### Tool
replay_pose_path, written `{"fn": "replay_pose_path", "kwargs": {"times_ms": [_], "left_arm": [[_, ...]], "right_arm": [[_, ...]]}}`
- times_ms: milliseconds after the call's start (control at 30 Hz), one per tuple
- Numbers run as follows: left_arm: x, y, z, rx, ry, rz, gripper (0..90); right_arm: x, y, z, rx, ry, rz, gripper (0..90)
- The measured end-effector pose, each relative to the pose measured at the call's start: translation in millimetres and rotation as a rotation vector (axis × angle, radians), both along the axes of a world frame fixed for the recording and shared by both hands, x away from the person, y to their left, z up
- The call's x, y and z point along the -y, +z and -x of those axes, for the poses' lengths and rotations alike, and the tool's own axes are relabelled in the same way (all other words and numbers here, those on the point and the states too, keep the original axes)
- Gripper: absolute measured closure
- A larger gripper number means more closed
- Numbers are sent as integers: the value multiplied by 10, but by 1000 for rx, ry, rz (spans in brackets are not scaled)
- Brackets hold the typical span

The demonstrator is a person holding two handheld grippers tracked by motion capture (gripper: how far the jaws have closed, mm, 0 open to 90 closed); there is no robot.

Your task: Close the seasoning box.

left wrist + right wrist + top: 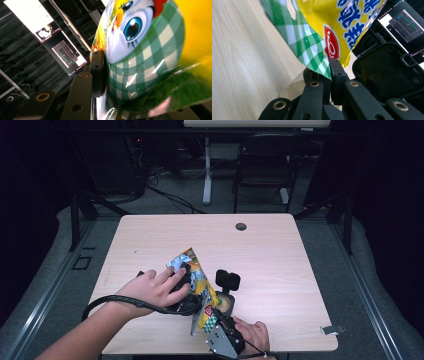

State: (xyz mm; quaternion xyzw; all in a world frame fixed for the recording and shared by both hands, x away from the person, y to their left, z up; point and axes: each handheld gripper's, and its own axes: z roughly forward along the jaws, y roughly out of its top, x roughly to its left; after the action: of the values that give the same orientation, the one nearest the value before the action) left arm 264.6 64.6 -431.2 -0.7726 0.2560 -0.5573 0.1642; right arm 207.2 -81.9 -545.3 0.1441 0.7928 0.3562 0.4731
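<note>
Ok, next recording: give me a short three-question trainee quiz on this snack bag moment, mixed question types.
1. True or false: the snack bag lies flat on the table, with neither tool touching it.
2. Multiple choice: the right tool is shut on which part of the bag? A) a green-checked corner B) the middle of the cartoon face C) no part of it
3. Short answer: what stands on the table just right of the bag in the high view?

Key
1. False: both tools hold it, raised on edge; the left tool presses on its side.
2. A
3. A small clear container of tan contents.
</note>
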Motion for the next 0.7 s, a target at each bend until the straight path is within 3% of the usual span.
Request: {"fn": "replay_pose_path", "kwargs": {"times_ms": [700], "left_arm": [[-57, -36, -8, -14, 11, 28, 718]], "right_arm": [[-5, -6, 1, 2, 5, 10, 884]]}}
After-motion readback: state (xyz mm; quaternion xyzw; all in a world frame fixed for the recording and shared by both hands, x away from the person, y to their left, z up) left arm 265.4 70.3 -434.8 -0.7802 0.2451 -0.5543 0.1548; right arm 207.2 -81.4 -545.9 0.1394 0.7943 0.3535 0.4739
